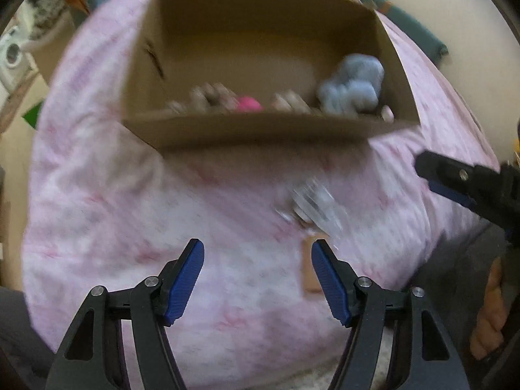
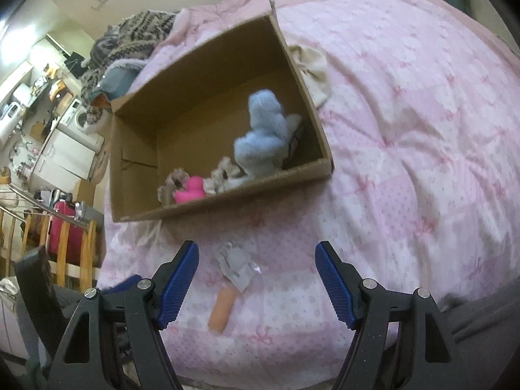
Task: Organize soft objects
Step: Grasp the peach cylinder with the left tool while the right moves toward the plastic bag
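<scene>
Bed: pink quilt [image 2: 406,130] under my cardboard box [image 2: 227,201].
Box: blue plush [image 2: 260,136], pink toy [image 2: 190,190].
Left gripper [image 1: 257,276]: fingers apart, empty.
Right gripper [image 2: 256,276]: fingers apart above a packet [image 2: 235,265], possibly plastic.

Left tool [image 1: 257,253] and right tool [image 2: 256,255], black linkages, silver screws, ribbed blue pads [image 2: 177,284]

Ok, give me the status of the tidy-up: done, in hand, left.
Done: a fluffy blue plush toy, a bright pink plush and beige scrunchies lie in the open cardboard box. In hand: nothing; left gripper and right gripper have open jaws. Left: the grey packet with tan tag and cream cloth on the pink quilt.
</scene>
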